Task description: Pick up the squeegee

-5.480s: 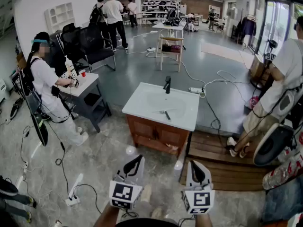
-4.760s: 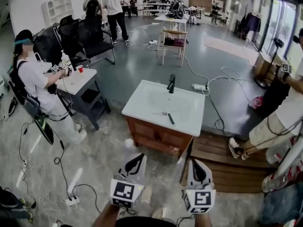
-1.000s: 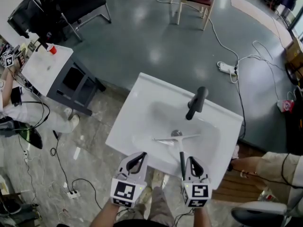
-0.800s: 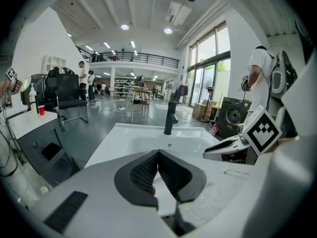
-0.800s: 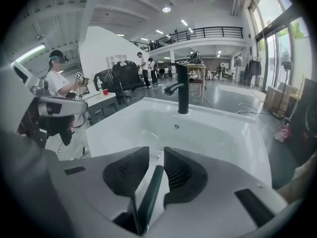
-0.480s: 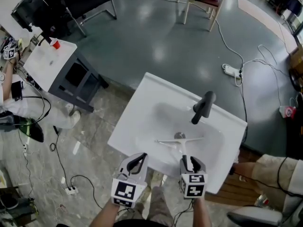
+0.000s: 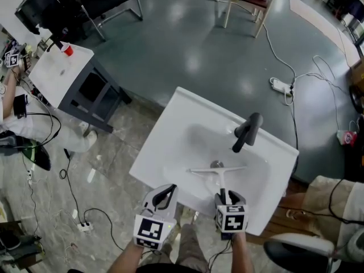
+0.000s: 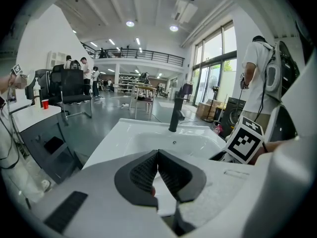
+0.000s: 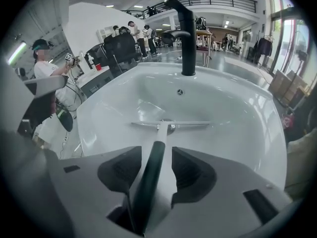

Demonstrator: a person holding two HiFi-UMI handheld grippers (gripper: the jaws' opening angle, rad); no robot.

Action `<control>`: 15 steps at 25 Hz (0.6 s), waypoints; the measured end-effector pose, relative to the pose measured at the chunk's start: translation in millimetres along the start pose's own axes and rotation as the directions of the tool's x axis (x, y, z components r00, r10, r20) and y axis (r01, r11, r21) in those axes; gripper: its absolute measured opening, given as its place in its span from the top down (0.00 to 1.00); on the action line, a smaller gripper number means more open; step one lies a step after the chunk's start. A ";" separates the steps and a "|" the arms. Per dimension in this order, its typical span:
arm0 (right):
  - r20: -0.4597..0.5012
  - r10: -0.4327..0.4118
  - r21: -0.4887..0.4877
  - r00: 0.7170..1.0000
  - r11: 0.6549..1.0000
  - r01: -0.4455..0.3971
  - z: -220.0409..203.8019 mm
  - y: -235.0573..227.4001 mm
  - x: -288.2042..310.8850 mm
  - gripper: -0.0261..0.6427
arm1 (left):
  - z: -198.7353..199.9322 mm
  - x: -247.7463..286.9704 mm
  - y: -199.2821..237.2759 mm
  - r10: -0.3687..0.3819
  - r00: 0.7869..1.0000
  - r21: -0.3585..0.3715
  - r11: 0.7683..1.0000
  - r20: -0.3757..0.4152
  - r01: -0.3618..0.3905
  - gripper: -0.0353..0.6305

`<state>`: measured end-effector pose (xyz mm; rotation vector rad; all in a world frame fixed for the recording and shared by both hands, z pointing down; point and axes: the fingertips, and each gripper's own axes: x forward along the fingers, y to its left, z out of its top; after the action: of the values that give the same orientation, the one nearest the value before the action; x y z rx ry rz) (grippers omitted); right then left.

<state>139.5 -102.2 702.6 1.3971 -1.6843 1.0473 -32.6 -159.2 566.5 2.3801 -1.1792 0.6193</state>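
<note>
The squeegee [image 7: 218, 172] lies in the white sink's basin [image 7: 170, 131], its thin blade crosswise near the drain and its dark handle pointing toward me. In the right gripper view the handle [image 9: 148, 182] runs back between the two pads, with a gap on each side. My right gripper [image 7: 227, 197] is tipped steeply down over the handle's near end and its jaws are opening [image 9: 156, 162]. My left gripper [image 7: 164, 193] hovers at the sink's near edge, its pads closed together on nothing [image 8: 158, 155].
A black faucet [image 7: 247, 131] stands at the basin's far side, just beyond the blade. A small table with a red cup [image 7: 67, 50] is at the far left. Cables and a power strip [image 7: 281, 85] lie on the floor. A person's leg [image 7: 333, 195] is at the right.
I have come up to the sink from across the room. In the last second the right gripper dropped over the handle's end and its jaws spread; the left gripper barely moved.
</note>
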 end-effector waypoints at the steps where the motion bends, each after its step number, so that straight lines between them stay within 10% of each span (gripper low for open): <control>1: -0.007 -0.001 -0.002 1.000 1.000 0.001 0.5 -0.1 0.8 0.68 | 0.3 0.4 0.8 0.002 1.000 0.001 1.000 0.001 -0.002 0.94; 15: -0.082 -0.039 -0.018 0.996 0.999 0.037 -12.3 2.4 7.0 0.81 | -2.0 6.3 4.7 0.013 1.000 -0.013 1.000 -0.007 -0.013 0.94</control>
<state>136.1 -93.8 713.7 1.3521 -1.5979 1.0527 -33.4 -164.7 572.4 2.3594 -1.1932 0.6216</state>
